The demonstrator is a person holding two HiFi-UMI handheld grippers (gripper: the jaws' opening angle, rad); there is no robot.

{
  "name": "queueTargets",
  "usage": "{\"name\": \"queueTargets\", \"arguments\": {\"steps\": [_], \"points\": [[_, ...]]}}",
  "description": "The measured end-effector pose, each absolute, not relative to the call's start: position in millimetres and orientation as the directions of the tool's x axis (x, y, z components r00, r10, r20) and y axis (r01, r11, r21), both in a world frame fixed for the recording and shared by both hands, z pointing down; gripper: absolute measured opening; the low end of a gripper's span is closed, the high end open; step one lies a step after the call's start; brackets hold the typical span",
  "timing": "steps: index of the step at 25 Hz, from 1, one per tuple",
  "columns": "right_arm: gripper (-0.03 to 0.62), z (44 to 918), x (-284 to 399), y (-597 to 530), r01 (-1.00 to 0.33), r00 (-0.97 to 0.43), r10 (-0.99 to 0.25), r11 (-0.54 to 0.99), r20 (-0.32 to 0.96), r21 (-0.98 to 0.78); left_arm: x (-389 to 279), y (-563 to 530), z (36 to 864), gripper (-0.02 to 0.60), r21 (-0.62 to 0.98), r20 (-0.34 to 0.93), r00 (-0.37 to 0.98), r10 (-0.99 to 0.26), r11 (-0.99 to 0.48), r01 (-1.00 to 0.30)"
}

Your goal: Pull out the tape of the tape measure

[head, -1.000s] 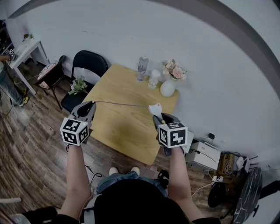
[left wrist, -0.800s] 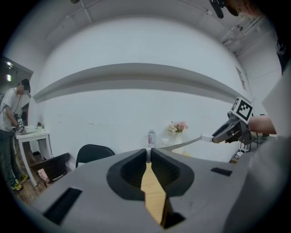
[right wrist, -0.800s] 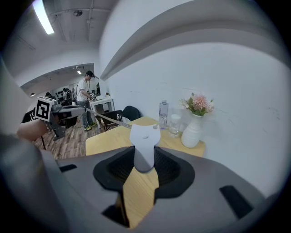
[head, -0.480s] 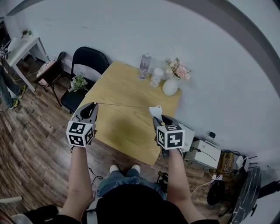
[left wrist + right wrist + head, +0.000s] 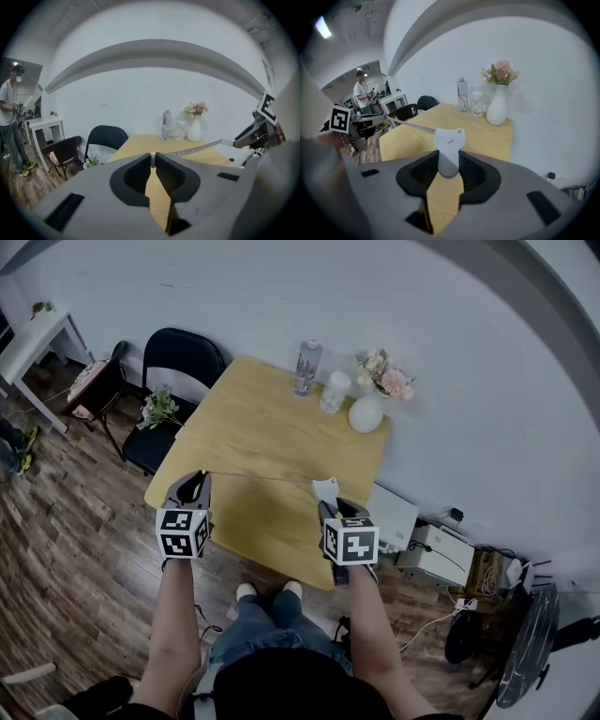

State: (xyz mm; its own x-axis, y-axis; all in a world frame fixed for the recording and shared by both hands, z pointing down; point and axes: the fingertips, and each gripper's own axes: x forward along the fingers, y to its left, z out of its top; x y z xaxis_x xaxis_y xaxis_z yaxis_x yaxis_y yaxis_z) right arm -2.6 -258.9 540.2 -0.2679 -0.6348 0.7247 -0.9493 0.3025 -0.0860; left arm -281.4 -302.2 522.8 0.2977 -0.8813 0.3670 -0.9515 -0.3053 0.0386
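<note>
My right gripper (image 5: 330, 506) is shut on the white tape measure body (image 5: 324, 489), above the near right part of the wooden table (image 5: 272, 427). In the right gripper view the body (image 5: 449, 145) stands pinched between the two dark pads of that gripper (image 5: 449, 165). The thin tape (image 5: 262, 476) runs out taut to the left, to my left gripper (image 5: 199, 478), which is shut on its end. In the left gripper view the jaws of the left gripper (image 5: 152, 159) meet on the tape's tip, and the tape (image 5: 197, 149) stretches away to the right gripper (image 5: 255, 136).
A water bottle (image 5: 306, 367), a glass (image 5: 333, 392) and a white vase with pink flowers (image 5: 367, 413) stand at the table's far edge. A black chair (image 5: 173, 367) with a small bouquet (image 5: 157, 411) is at the left. White boxes (image 5: 394, 517) sit on the floor at the right. A person (image 5: 9, 122) stands far off.
Both grippers have sunk and come nearer the table's front edge, and the tape stays stretched between them. Neither grip has changed.
</note>
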Motion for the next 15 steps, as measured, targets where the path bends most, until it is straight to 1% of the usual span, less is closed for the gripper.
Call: {"name": "queueTargets", "arguments": {"steps": [7, 11, 15], "points": [[0.144, 588, -7, -245, -0.962, -0.24, -0.581, 0.25, 0.778, -0.11, -284, -300, 571, 0.041, 0.067, 0.456, 0.291, -0.841, -0.293, -0.954], [0.144, 627, -10, -247, -0.962, -0.251, -0.565, 0.233, 0.786, -0.14, -288, -303, 595, 0.041, 0.069, 0.506, 0.286, -0.814, -0.292, -0.954], [0.144, 636, -13, -244, -0.97, -0.222, -0.53, 0.204, 0.818, -0.131, -287, -306, 619, 0.041, 0.056, 0.562, 0.28, -0.778, -0.302, -0.952]]}}
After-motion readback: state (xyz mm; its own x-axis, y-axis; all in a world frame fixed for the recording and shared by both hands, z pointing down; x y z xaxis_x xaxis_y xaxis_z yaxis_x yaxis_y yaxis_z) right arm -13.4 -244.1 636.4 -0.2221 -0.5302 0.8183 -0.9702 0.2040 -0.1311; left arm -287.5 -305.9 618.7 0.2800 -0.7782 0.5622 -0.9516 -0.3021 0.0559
